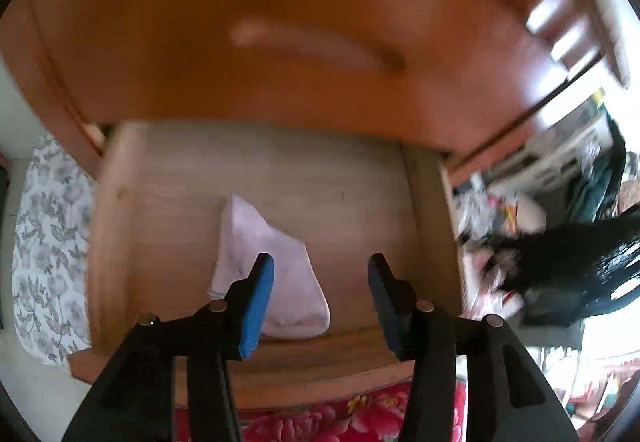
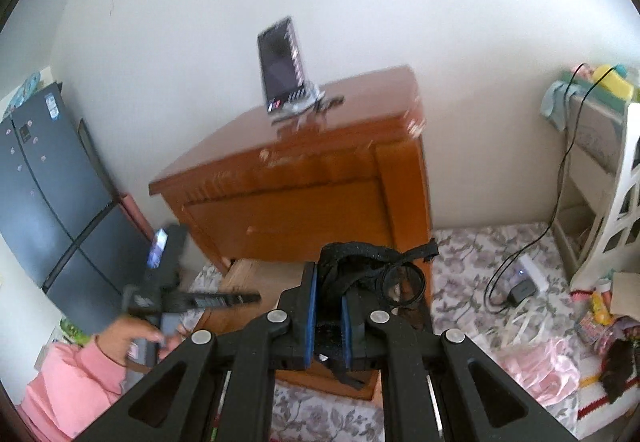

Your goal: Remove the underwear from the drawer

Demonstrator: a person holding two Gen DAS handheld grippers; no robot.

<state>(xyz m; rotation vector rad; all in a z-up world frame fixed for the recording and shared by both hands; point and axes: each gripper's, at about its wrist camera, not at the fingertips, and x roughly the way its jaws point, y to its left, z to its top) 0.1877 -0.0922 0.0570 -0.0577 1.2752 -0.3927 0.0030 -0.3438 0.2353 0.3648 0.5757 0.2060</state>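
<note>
The wooden drawer (image 1: 105, 242) stands pulled out under the cabinet front (image 1: 240, 42). A pale folded garment (image 1: 256, 234) lies on its bottom, near the front wall. My left gripper (image 1: 320, 260) hovers open just above that garment, its blue pads (image 1: 258, 306) apart with nothing between them. In the right wrist view my right gripper (image 2: 329, 282) is shut on black lace underwear (image 2: 360, 258), held up in front of the cabinet (image 2: 288, 198), above the drawer (image 2: 256, 274). A hand in a pink sleeve (image 2: 76, 378) holds the left gripper (image 2: 252, 297) over the drawer.
A phone on a stand (image 2: 284, 70) sits on the cabinet top. A dark fridge (image 2: 48, 178) stands to the left. Floral bedding (image 2: 480, 254) with a cable and charger (image 2: 524, 290) lies to the right, beside a white shelf (image 2: 600, 170). A blurred dark shape (image 1: 568, 254) hangs right of the drawer.
</note>
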